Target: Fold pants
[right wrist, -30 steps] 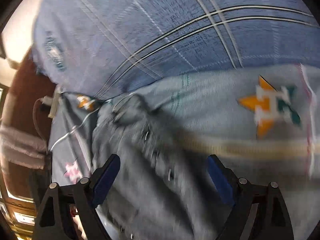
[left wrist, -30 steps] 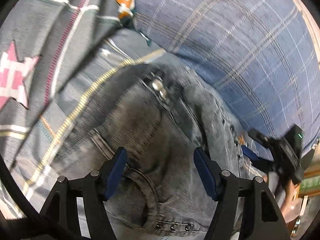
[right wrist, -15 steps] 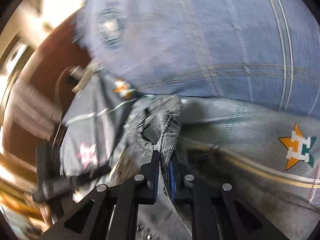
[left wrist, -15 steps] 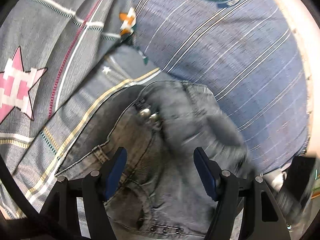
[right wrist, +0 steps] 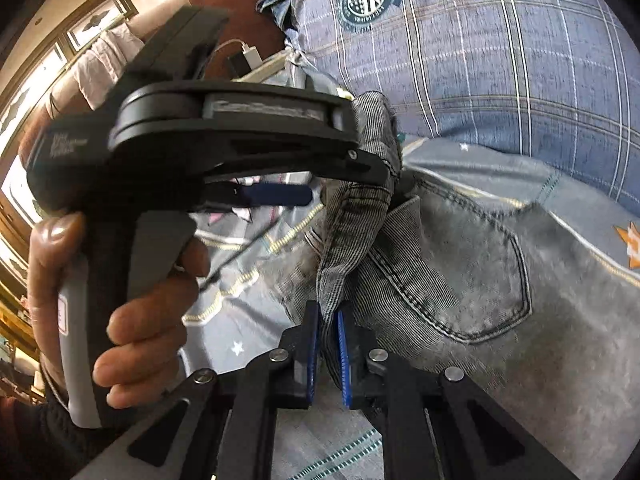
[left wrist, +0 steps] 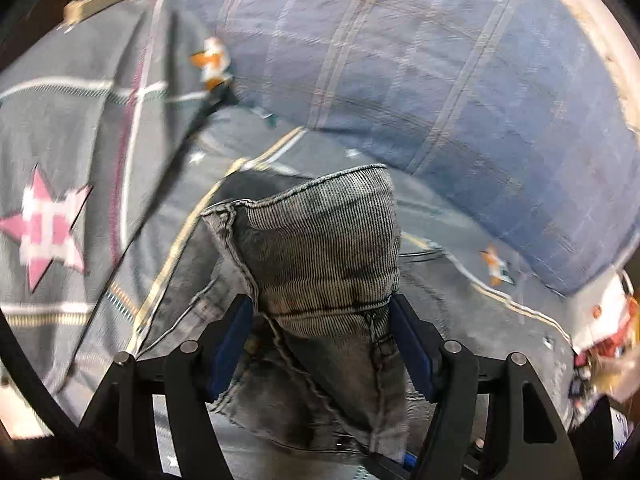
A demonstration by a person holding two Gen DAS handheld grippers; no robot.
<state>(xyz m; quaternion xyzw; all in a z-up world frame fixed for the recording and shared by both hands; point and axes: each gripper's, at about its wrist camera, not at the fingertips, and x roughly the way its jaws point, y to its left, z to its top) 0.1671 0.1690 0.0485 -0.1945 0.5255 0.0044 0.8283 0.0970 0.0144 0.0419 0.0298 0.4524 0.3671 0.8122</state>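
Note:
Grey washed denim pants (right wrist: 472,264) lie on a bed, back pocket up. My right gripper (right wrist: 328,356) is shut on a fold of the waistband and lifts it. In the left wrist view the raised denim flap (left wrist: 320,256) stands between my left gripper's (left wrist: 322,344) blue pads (left wrist: 234,332); the jaws are spread wide with the cloth between them. In the right wrist view the left gripper (right wrist: 304,194) is held by a hand at the left, with the lifted denim edge at its fingertips.
A grey bedsheet (left wrist: 60,168) with star prints covers the bed. A blue plaid pillow (right wrist: 500,48) with a round crest lies behind the pants. A charger and cable (right wrist: 244,58) sit at the far left by a brown headboard.
My right gripper, shut on the waistband since half a second ago, has lifted it higher. The lifted flap now stands between my left gripper's jaws, and the left gripper has come close to the right one.

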